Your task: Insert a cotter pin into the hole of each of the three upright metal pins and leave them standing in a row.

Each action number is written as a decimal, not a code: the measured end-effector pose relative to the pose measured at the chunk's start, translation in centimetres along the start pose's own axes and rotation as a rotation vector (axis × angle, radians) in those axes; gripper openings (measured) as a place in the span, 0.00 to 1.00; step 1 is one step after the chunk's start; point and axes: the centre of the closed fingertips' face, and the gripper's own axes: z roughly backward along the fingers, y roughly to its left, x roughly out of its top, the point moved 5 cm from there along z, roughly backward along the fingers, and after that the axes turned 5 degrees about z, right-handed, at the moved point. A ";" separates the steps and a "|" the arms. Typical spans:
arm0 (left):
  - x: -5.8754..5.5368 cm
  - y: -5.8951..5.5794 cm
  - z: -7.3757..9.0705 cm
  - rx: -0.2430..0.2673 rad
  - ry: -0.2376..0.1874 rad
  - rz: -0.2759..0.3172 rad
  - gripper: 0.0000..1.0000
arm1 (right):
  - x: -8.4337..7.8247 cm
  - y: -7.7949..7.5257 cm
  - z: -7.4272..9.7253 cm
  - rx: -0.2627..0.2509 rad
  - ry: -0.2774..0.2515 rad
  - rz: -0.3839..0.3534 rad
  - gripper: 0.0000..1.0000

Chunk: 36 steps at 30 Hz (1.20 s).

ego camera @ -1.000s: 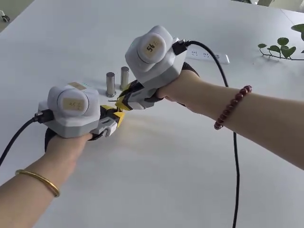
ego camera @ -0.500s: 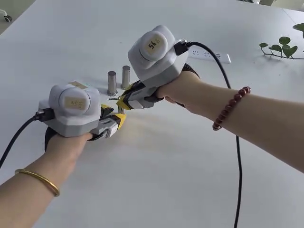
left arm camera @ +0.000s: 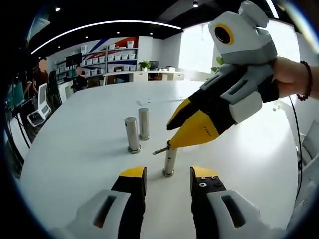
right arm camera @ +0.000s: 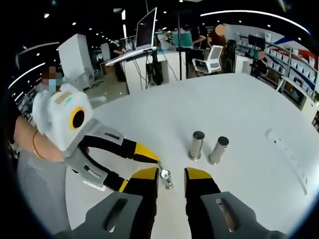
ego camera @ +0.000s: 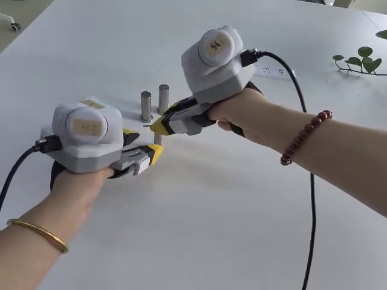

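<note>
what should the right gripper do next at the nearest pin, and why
Probably push the cotter pin a little further through the nearest metal pin: the right gripper has its tips at the hole, and just a short end pokes out the far side.

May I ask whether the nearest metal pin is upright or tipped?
Upright: the nearest metal pin stands vertically on its base.

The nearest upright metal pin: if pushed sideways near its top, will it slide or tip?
Probably tips: the metal pin is tall and narrow on a small flared foot. Once down, its round body would likely roll on the smooth table.
</note>
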 end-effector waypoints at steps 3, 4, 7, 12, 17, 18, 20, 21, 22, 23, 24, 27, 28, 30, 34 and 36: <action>0.5 -0.3 0.5 -0.010 -0.019 -0.003 0.39 | 0.1 -0.9 0.6 -0.018 -0.032 -0.039 0.17; 0.7 -0.3 0.7 -0.011 -0.022 -0.003 0.39 | 0.1 -1.3 0.8 -0.031 -0.044 -0.052 0.17; 1.1 -0.4 1.0 -0.015 -0.026 -0.003 0.43 | 0.1 -2.4 1.1 -0.064 -0.079 -0.065 0.16; 1.8 -0.8 1.8 -0.011 -0.038 -0.024 0.48 | 0.0 -3.7 1.0 -0.110 -0.122 -0.094 0.16; 2.2 -1.1 2.8 -0.010 -0.048 -0.008 0.54 | 0.0 -4.2 -0.2 -0.135 -0.121 -0.087 0.17; 2.3 -1.2 2.9 -0.011 -0.048 -0.005 0.55 | 0.0 -4.3 -0.4 -0.138 -0.119 -0.085 0.18; 2.2 -1.3 3.4 -0.010 -0.048 0.001 0.56 | 0.0 -4.6 -0.8 -0.149 -0.119 -0.082 0.19; 2.2 -1.3 3.6 -0.008 -0.047 -0.002 0.57 | 0.1 -4.8 -1.1 -0.152 -0.124 -0.085 0.20; 2.1 -1.3 3.7 -0.007 -0.044 -0.005 0.59 | 0.2 -5.0 -1.3 -0.155 -0.126 -0.096 0.20; 2.0 -1.3 3.8 -0.003 -0.038 -0.011 0.60 | 0.3 -5.1 -1.5 -0.155 -0.128 -0.106 0.20; 1.9 -1.3 3.9 0.000 -0.034 -0.014 0.61 | 0.4 -5.2 -1.8 -0.160 -0.127 -0.109 0.20; 1.6 -1.3 4.2 0.012 -0.025 -0.016 0.62 | 0.5 -6.2 -2.5 -0.192 -0.119 -0.096 0.19; 1.5 -1.4 4.3 0.013 -0.020 -0.011 0.62 | 0.6 -6.7 -2.8 -0.199 -0.124 -0.105 0.19; 1.4 -1.5 4.5 0.015 -0.019 -0.010 0.64 | 0.7 -7.2 -3.4 -0.199 -0.138 -0.124 0.19; 1.2 -1.5 4.6 0.011 -0.017 -0.013 0.66 | 0.6 -7.6 -4.5 -0.187 -0.135 -0.130 0.17; 1.2 -1.4 4.6 0.008 -0.021 -0.005 0.67 | 0.5 -7.6 -4.8 -0.182 -0.136 -0.136 0.17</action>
